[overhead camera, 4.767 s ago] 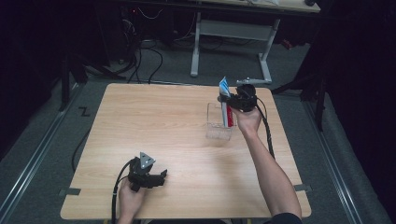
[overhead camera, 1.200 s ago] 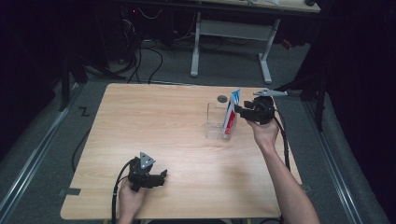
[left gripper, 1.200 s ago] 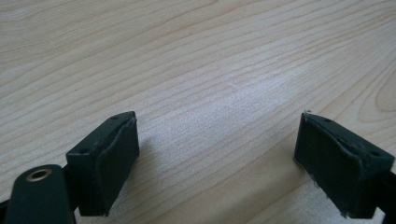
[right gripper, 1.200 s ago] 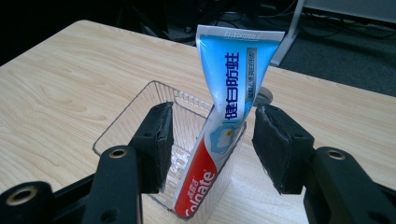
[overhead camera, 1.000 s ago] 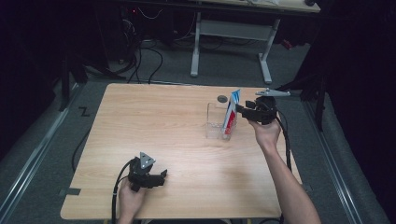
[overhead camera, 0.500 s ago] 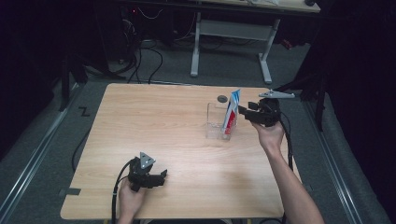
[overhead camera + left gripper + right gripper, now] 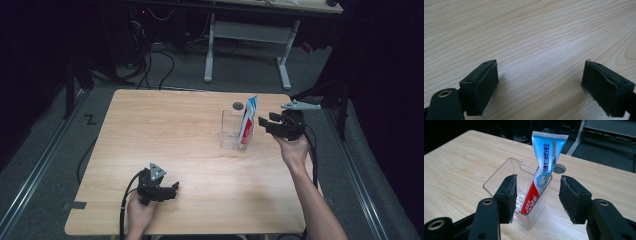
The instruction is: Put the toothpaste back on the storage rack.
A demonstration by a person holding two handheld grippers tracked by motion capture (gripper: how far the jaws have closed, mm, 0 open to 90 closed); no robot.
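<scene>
While the toothpaste tube (image 7: 543, 173) stands tilted inside the clear plastic holder (image 7: 499, 178), its crimped end is seen rising above the rim and its lower part leaning against the near wall. The holder is placed on the wooden table (image 7: 170, 130), toward the far right. The right gripper (image 7: 265, 124) is held just beside the holder, its jaws parted with nothing between the pads. The left gripper (image 7: 172, 189) is rested near the front edge, well apart from the holder; its jaws are spread wide over bare wood, and nothing is gripped.
</scene>
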